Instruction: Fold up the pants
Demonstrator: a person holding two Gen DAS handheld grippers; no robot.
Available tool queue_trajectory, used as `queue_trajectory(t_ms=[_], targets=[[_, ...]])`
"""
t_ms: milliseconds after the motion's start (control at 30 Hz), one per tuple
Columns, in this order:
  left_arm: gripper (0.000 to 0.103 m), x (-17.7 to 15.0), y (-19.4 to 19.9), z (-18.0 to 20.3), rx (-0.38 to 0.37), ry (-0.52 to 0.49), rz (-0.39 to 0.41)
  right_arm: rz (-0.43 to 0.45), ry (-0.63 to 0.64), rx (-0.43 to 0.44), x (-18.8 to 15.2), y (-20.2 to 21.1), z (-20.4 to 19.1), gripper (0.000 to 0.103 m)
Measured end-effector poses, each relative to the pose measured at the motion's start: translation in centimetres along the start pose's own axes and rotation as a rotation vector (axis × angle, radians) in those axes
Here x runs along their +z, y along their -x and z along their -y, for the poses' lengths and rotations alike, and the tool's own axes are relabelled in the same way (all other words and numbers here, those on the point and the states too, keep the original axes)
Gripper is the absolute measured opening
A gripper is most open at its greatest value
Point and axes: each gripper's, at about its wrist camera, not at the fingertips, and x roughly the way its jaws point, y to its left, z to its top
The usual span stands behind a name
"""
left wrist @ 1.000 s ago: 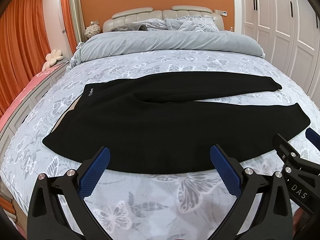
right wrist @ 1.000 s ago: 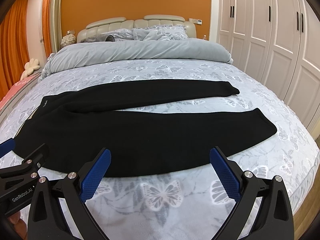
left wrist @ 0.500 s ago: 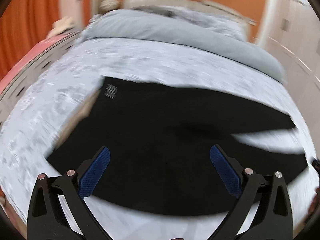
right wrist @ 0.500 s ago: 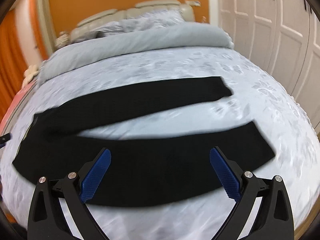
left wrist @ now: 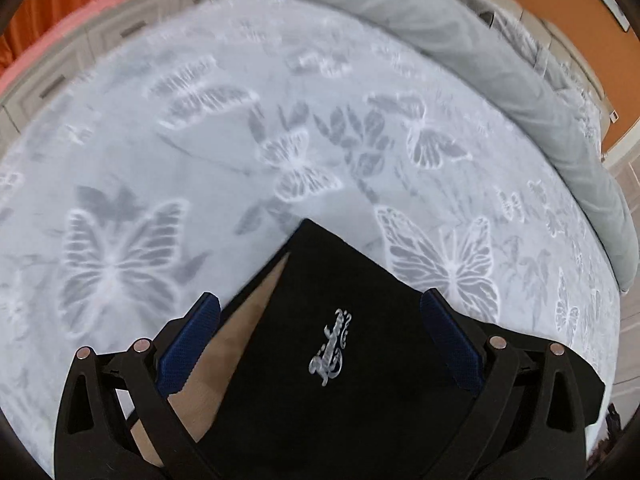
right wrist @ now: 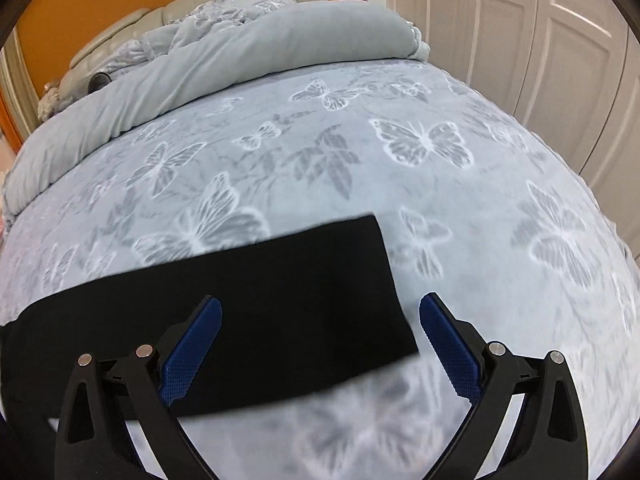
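Black pants [left wrist: 340, 320] flat on bed [left wrist: 160, 140], both grippers' jaws wide apart.

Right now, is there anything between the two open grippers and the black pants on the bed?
Nothing visible. The left gripper is over the pants' waist corner, the right gripper over a leg end.

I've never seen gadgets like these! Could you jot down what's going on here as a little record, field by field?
Surface: bed cover printed with butterflies
Garment: black pants, lying flat on the bed
Left gripper: jaws wide open, over the waist corner with the silver logo
Right gripper: jaws wide open, over a leg end
Holding anything: no, neither has closed on the cloth
Background: rolled grey duvet, white wardrobe doors, orange wall
Sharpness: some motion blur
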Motion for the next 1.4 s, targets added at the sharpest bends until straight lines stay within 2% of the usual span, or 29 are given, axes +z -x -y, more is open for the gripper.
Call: queue_trajectory(t_ms=[100, 167, 233, 300, 333, 400, 467, 533, 600, 667, 733, 767, 800, 833, 867, 900, 933, 1000, 1200, 1300, 1400], targets=[[0.098, 0.0, -1.8, 0.1, -0.018, -0.013, -0.058, 0.005, -0.003, -0.008, 0.3, -1.3, -0.5, 0.097], [0.098, 0.1, -2.0, 0.0, -0.016, -0.016, -0.043, 0.012, 0.002, -0.013, 0.2, -1.9, -0.5, 0.097], [0.093, 0.3, -2.0, -0.2, -0.018, -0.011, -0.02, 0.002, -0.003, -0.015, 0.1, -2.6, -0.5, 0.097], [0.069, 0.9, -2.4, -0.3, -0.005, 0.001, -0.004, -0.011, -0.014, -0.015, 0.0, -3.2, -0.3, 0.097], [0.065, 1.2, -2.5, -0.3, -0.001, 0.006, -0.002, -0.019, -0.022, -0.015, 0.0, -3.6, -0.1, 0.097], [0.047, 1.8, -2.7, -0.2, 0.009, 0.003, -0.005, -0.031, -0.032, -0.009, 0.0, -4.1, 0.1, 0.097], [0.047, 2.3, -2.9, 0.1, 0.005, -0.006, -0.004, -0.043, -0.047, 0.003, 0.3, -4.7, 0.4, 0.097], [0.055, 2.6, -3.0, 0.2, -0.008, -0.001, -0.004, -0.06, -0.067, 0.017, 0.5, -5.5, 0.8, 0.097], [0.098, 2.8, -3.3, 0.5, -0.052, -0.002, 0.002, -0.08, -0.082, 0.019, 0.5, -6.3, 1.0, 0.098], [0.098, 2.6, -3.7, 1.3, -0.051, -0.013, 0.024, -0.08, -0.071, 0.001, 0.5, -7.0, 0.8, 0.098], [0.083, 2.4, -4.6, 2.5, 0.014, -0.062, 0.018, -0.053, -0.042, -0.016, 0.5, -7.2, 0.2, 0.098], [0.058, 2.1, -5.0, 3.5, 0.149, -0.115, 0.046, -0.043, -0.031, -0.015, 0.4, -7.2, 0.0, 0.097], [0.045, 2.0, -5.4, 3.9, 0.222, -0.145, 0.05, -0.031, -0.015, -0.008, 0.4, -7.3, -0.4, 0.08], [0.041, 2.1, -5.4, 4.0, 0.243, -0.139, 0.061, -0.022, 0.009, 0.011, 0.4, -7.2, -0.7, 0.067], [0.027, 2.3, -5.0, 3.5, 0.225, -0.1, 0.066, -0.016, 0.016, 0.042, 0.6, -7.0, -0.9, 0.032], [0.025, 2.5, -4.6, 3.0, 0.197, -0.064, 0.068, -0.016, 0.005, 0.085, 0.8, -6.8, -0.9, 0.011], [0.025, 2.7, -4.0, 2.5, 0.169, -0.029, 0.075, -0.013, -0.024, 0.121, 1.1, -6.3, -0.7, 0.011], [0.023, 3.0, -1.8, 1.7, 0.14, 0.001, 0.128, 0.037, 0.005, 0.098, 1.4, -4.6, -1.1, 0.01], [0.023, 2.3, 7.2, 0.9, -0.013, -0.018, 0.225, 0.205, 0.031, 0.168, 1.6, 4.4, -0.7, 0.01], [0.023, 0.0, 12.8, 0.2, -0.074, -0.07, 0.275, 0.271, 0.054, 0.205, -0.1, 10.0, 0.2, 0.01], [0.023, -3.3, 17.0, -1.8, -0.125, -0.098, 0.289, 0.309, 0.08, 0.23, -2.8, 14.2, 1.5, 0.01]])
